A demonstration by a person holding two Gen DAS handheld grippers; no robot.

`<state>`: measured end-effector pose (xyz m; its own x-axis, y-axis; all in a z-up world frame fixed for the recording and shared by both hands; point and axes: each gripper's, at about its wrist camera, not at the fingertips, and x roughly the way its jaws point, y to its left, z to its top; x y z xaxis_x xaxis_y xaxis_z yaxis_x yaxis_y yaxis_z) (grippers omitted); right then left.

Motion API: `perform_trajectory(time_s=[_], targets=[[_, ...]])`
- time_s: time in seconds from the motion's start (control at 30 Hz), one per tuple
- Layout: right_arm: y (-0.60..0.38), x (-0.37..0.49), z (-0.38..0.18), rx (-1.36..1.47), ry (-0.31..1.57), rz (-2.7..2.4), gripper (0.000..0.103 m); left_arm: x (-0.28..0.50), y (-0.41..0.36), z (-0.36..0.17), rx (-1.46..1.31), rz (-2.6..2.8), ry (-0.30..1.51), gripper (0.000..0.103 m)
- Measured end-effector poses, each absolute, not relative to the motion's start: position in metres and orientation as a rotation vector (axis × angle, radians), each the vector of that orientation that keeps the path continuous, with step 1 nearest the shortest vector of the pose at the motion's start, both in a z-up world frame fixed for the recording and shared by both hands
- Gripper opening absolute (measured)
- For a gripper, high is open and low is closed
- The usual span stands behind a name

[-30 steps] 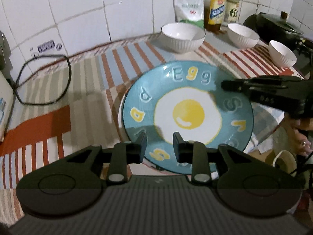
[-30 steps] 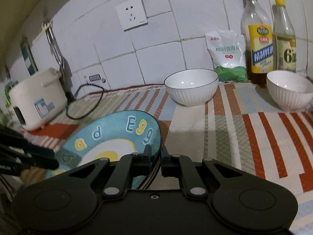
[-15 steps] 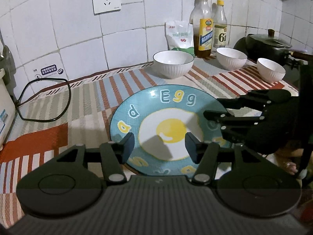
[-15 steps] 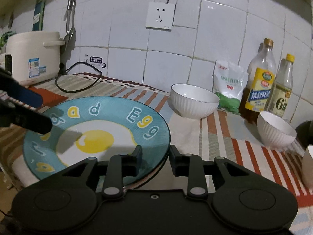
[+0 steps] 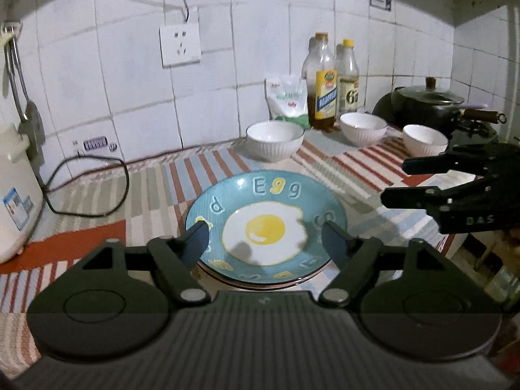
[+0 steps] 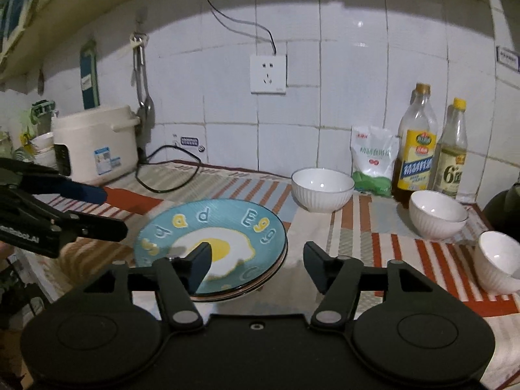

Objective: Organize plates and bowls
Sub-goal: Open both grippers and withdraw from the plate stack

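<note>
A blue plate with a fried-egg picture [image 5: 266, 227] [image 6: 211, 240] lies on top of another plate on the striped mat. My left gripper [image 5: 265, 242] is open and empty, raised just in front of the plate. My right gripper [image 6: 256, 265] is open and empty, near the plate's right edge; it shows at the right in the left wrist view [image 5: 403, 182]. Three white bowls stand behind: one [image 5: 274, 139] [image 6: 321, 188] mid-back, one [image 5: 362, 128] [image 6: 437, 214] by the bottles, one [image 5: 424, 139] [image 6: 497, 261] at far right.
A white rice cooker [image 6: 94, 146] with a black cord [image 5: 87, 188] stands at the left. Two oil bottles [image 6: 417, 149] and a white bag [image 6: 373, 159] stand against the tiled wall. A black lidded pot [image 5: 425, 105] sits on the stove at far right.
Both grippers have opened wide and pulled back and up from the blue plate, which now rests flat on the stack.
</note>
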<state>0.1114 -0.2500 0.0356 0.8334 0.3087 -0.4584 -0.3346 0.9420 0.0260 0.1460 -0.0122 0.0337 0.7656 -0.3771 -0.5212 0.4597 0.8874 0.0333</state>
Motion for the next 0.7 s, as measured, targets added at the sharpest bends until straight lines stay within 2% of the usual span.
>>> perform_trajectory(time_s=[0.13, 0.17, 0.2, 0.27, 0.4, 0.7], targets=[[-0.252, 0.089, 0.050, -0.065, 0.474, 0.355, 0.075, 0.124, -0.015, 0.046, 0.176, -0.473, 0.504, 0.084], [-0.252, 0.085, 0.053, -0.066, 0.473, 0.356, 0.077, 0.120, -0.016, 0.048, 0.177, -0.479, 0.500, 0.085], [-0.253, 0.079, 0.056, -0.069, 0.471, 0.355, 0.086, 0.114, -0.017, 0.051, 0.179, -0.484, 0.495, 0.086], [-0.254, 0.068, 0.062, -0.079, 0.454, 0.354, 0.091, 0.105, -0.019, 0.055, 0.188, -0.493, 0.482, 0.091], [-0.257, 0.048, 0.071, -0.105, 0.431, 0.332, 0.091, 0.086, -0.021, 0.064, 0.194, -0.499, 0.459, 0.095], [-0.265, 0.007, 0.085, -0.157, 0.391, 0.331, 0.096, 0.051, -0.031, 0.076, 0.224, -0.520, 0.432, 0.100]])
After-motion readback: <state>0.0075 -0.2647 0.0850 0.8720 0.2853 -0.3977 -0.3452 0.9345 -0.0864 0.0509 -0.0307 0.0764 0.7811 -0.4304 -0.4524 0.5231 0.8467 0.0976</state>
